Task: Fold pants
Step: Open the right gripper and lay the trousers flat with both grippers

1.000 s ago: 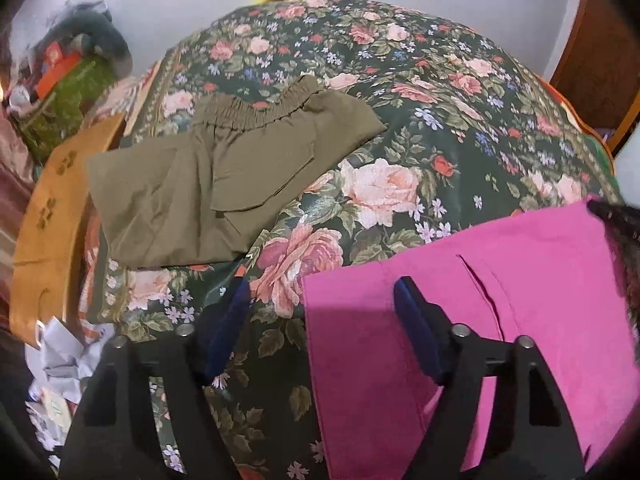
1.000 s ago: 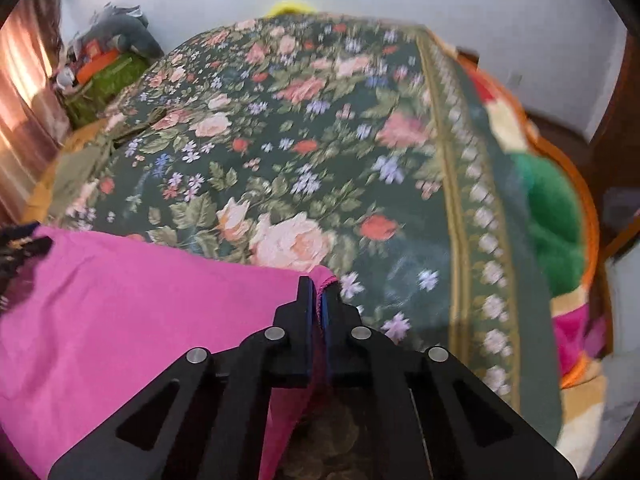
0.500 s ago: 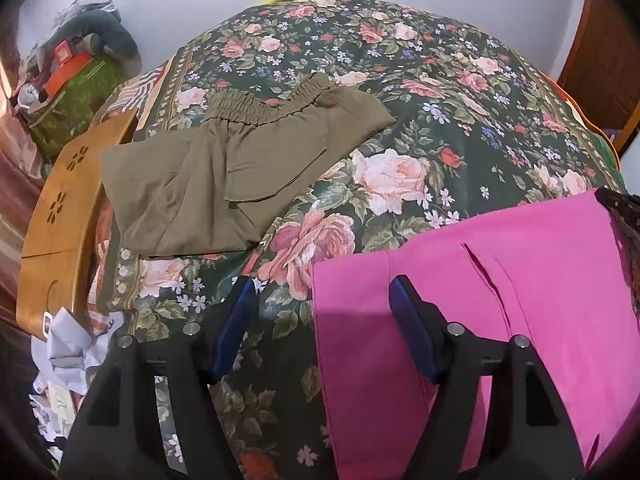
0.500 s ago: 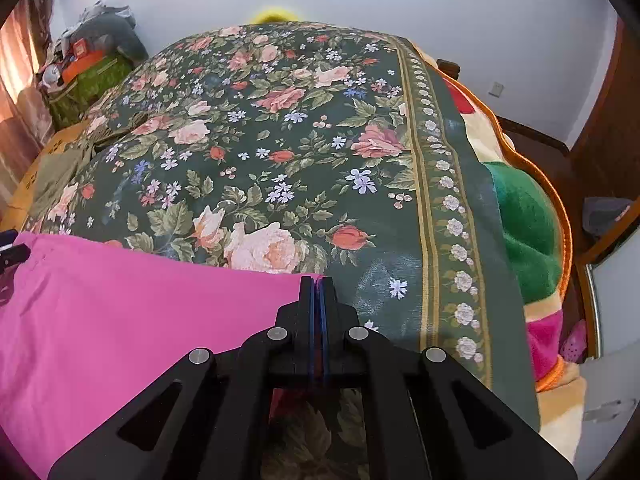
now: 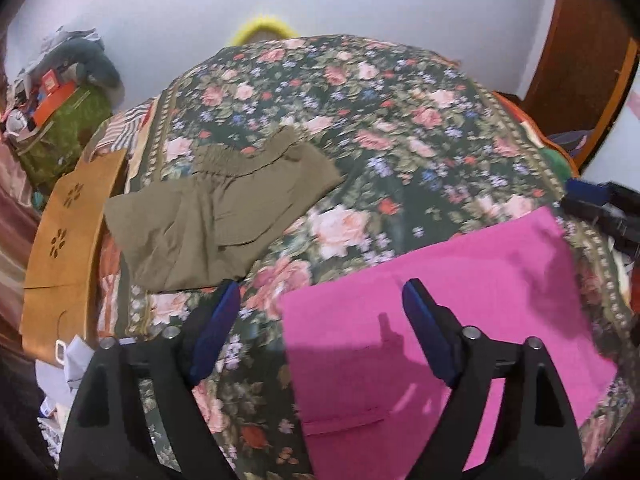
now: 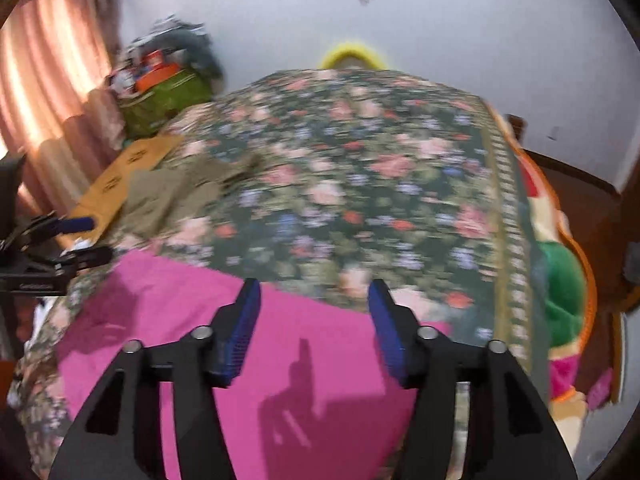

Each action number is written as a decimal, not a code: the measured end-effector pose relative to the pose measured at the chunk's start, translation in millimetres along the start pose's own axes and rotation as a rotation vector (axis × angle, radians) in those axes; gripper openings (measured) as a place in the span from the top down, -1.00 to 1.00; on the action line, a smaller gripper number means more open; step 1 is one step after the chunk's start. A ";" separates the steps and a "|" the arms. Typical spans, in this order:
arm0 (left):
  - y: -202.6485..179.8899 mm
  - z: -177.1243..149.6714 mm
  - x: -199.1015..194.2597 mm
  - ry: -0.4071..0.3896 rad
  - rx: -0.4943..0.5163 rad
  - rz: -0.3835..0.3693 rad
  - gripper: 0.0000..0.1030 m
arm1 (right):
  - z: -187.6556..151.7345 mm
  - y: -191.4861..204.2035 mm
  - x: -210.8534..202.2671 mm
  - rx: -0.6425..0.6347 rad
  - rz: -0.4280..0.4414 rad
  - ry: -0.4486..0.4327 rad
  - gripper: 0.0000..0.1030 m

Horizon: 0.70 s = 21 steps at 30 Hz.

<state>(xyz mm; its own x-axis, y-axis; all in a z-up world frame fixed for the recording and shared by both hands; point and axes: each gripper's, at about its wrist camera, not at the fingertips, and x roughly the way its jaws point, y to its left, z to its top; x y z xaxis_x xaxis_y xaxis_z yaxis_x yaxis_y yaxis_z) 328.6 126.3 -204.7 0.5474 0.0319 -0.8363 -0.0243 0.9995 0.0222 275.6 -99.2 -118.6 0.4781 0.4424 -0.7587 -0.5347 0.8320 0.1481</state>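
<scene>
Pink pants [image 5: 448,320] are lying flat on the near part of a bed covered by a dark green floral bedspread [image 5: 400,128]; from the left wrist view one folded edge is running along the left side of the pink cloth, and a seam or pocket line is showing near its lower edge.

The left tool [image 5: 320,312] is hovering above the bed with its jaws spread wide and holding nothing; its left blue pad is hanging over the bedspread and its right one over the pink cloth. The right tool [image 6: 314,304] is likewise standing wide open and empty above the pants [image 6: 248,360], and its shadow is falling on the cloth below. Whether either tool is touching the cloth cannot be told.

Further back on the bed, toward its left edge, folded olive pants [image 5: 216,208] are lying with their elastic waistband turned toward the far wall, well apart from the pink pair. A brown paper bag [image 5: 68,236] is lying just beside the bed's left edge, next to the olive pants. A pink curtain [image 6: 44,92] is hanging at the left of the room, in the right wrist view.
</scene>
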 end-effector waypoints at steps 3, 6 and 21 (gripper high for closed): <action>-5.5 1.3 4.7 0.019 0.010 -0.009 -0.66 | -0.1 22.9 17.8 -0.015 0.074 0.041 -0.40; -9.3 -2.6 16.9 0.059 0.023 -0.002 -0.66 | -4.0 37.0 37.1 -0.011 0.129 0.102 -0.43; -17.0 -31.6 60.4 0.175 0.083 -0.008 -0.81 | -40.8 59.1 95.5 -0.060 0.170 0.345 -0.62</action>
<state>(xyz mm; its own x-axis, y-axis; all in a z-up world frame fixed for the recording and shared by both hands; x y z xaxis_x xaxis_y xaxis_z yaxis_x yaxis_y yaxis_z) 335.7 111.0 -272.8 0.3937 0.0290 -0.9188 0.0526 0.9972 0.0540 261.2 -21.5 -208.2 0.1218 0.4251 -0.8969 -0.6312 0.7305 0.2605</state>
